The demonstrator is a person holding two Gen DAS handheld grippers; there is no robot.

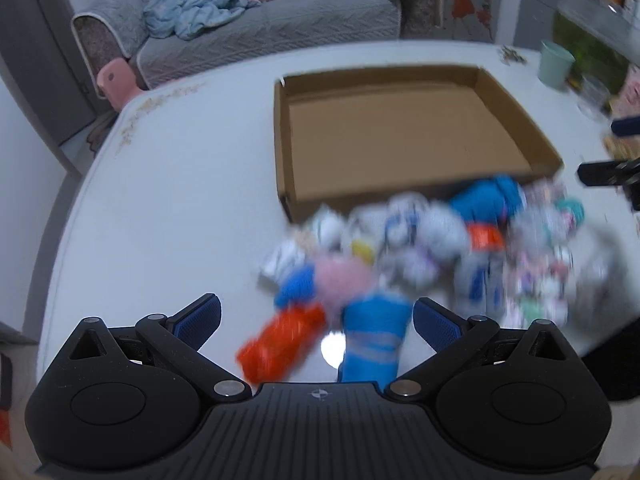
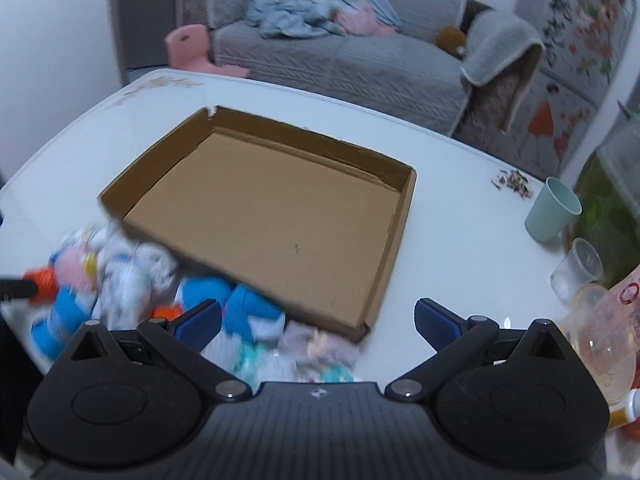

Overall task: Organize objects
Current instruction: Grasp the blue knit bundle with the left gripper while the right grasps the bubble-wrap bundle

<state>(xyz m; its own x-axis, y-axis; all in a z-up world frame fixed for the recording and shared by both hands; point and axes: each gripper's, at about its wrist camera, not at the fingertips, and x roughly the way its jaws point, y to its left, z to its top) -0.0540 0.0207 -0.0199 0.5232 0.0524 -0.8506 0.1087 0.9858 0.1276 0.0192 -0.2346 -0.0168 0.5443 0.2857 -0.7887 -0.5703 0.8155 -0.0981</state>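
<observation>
jaws of left gripper (image 1: 317, 314) and right gripper (image 2: 318, 316) gape wide, holding nothing.

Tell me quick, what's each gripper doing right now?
Left gripper: jaws wide open, holding nothing.
Right gripper: jaws wide open, holding nothing.

I'm in a home living room: beyond my gripper, a grey sofa (image 2: 340, 60) with a rumpled blanket (image 2: 316, 4).
</observation>
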